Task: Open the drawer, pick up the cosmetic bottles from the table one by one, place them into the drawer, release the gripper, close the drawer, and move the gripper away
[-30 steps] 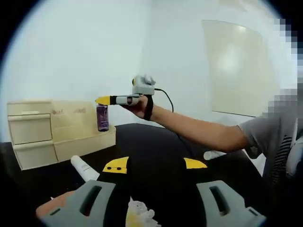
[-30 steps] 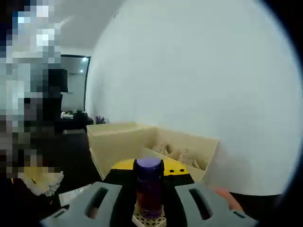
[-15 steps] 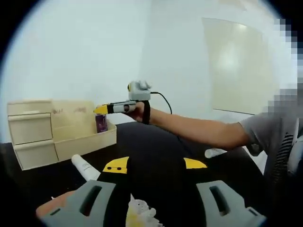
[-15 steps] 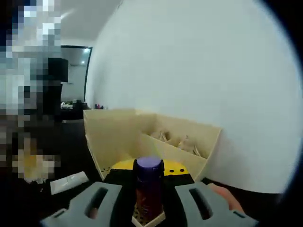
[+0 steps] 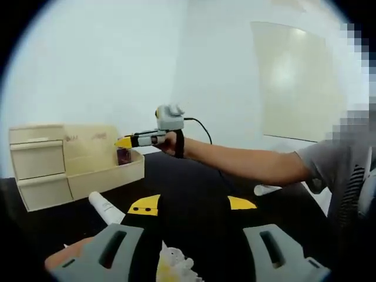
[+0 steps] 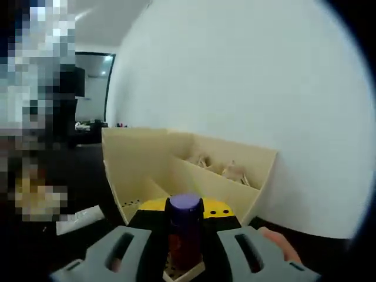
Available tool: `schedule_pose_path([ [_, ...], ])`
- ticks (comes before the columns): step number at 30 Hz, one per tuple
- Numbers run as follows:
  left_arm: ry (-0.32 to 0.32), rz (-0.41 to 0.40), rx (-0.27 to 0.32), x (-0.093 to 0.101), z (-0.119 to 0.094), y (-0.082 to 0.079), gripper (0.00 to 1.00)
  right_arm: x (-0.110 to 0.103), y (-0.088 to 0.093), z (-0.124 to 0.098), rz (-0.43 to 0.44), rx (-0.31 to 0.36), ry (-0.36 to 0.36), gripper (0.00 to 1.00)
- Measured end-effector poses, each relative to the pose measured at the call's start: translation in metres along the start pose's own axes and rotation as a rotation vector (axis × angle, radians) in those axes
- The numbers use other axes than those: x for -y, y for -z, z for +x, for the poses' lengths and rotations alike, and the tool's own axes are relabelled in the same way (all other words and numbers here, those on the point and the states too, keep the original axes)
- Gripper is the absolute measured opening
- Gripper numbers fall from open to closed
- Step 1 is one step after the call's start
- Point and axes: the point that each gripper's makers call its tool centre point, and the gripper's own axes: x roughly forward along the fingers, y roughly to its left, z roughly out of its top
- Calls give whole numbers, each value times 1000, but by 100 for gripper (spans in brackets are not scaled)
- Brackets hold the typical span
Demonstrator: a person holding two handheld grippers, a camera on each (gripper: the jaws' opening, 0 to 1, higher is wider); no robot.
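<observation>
A beige drawer cabinet [image 5: 36, 163] stands at the left on the black table, with its open drawer [image 5: 108, 170] pulled out to the right. My right gripper [image 5: 126, 141], held by a hand, hangs over that drawer, shut on a purple cosmetic bottle [image 5: 124, 155] whose lower part is hidden behind the drawer wall. In the right gripper view the purple bottle [image 6: 185, 232] stands upright between the jaws of my right gripper [image 6: 185, 255], just above the drawer's divided inside [image 6: 194, 173]. My left gripper [image 5: 194, 252] stands open near the table's front. A white tube [image 5: 104, 208] lies on the table.
A second white tube [image 5: 267, 190] lies at the right of the black table [image 5: 194, 182]. A crumpled white and yellow thing [image 5: 170, 264] sits between my left jaws. The person's arm [image 5: 247, 164] stretches across the table. A white wall stands behind the cabinet.
My right gripper has come down and slightly left, lowering the purple bottle from above the drawer into it. My left gripper has stayed where it was.
</observation>
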Motion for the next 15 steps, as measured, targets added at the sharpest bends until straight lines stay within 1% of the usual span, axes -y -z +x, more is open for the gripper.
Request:
schedule_pose_path([
  [3,2,3,2,1,0,-1,37,-8,1,-3,3,-7,-9,16],
  [7,4,5,0,2,0,-1,37,-13,2,-5,4,-21,-21,17],
  [15,3,4,0,1,0,0,37,-19,0,-10,12,-20,-7,18],
])
